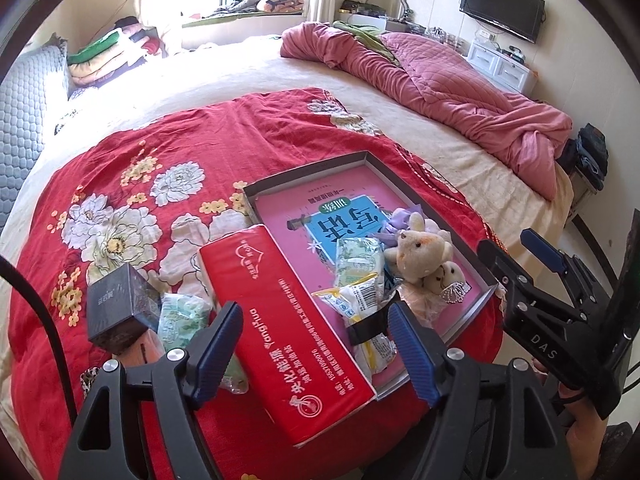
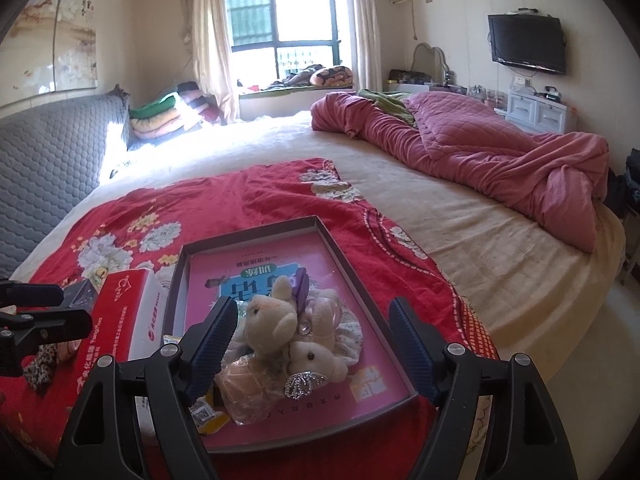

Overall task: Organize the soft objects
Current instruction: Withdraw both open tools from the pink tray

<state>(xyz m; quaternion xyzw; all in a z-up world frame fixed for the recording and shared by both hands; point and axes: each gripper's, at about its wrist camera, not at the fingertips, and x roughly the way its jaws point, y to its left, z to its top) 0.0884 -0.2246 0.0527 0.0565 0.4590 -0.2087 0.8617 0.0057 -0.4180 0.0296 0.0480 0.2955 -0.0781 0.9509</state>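
- I am sorting soft things into the shallow tray point(image 1: 436, 334) that is lying on the red floral blanket point(image 1: 132, 160) on the bed, so the loose items are ending up in one place.
- The plush bunnies point(image 2: 288, 332) are sitting in the tray's near half, on top of a pink book point(image 1: 288, 208), with a few small packets point(image 1: 356, 264) just beside them.
- The red tissue pack point(image 1: 280, 344) is leaning over the tray's left wall, half in and half out; I judge it not settled yet.
- A dark box point(image 1: 120, 304) and a green packet point(image 1: 180, 316) are waiting outside, left of the pack.
- My left fingers point(image 1: 316, 344) are standing wide apart over the tissue pack, gripping nothing.
- My right fingers point(image 2: 316, 344) are spread wide around the bunnies without pressing on them.
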